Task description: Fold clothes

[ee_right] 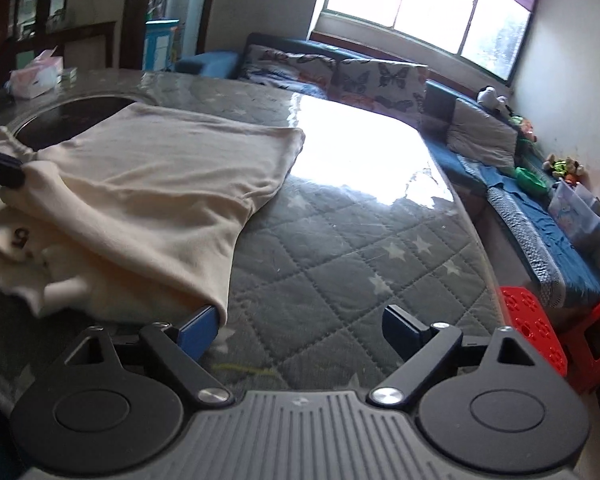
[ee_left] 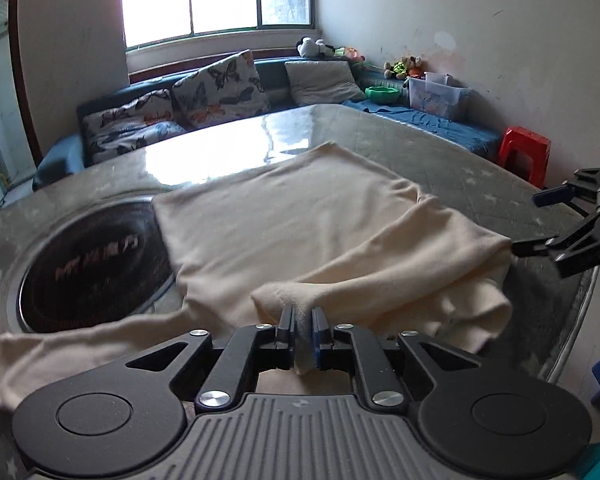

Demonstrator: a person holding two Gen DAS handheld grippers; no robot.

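Right gripper [ee_right: 300, 330] fingers [ee_right: 198, 334] spread wide, left one touching cream garment [ee_right: 148, 184] fold on table [ee_right: 340, 248].

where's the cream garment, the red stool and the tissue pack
cream garment [ee_left: 292, 216]: left wrist view, on the flat middle of the cloth.
red stool [ee_right: 534, 322]: right wrist view, on its perforated seat top.
tissue pack [ee_right: 36, 74]: right wrist view, on the pink and white side of the pack.
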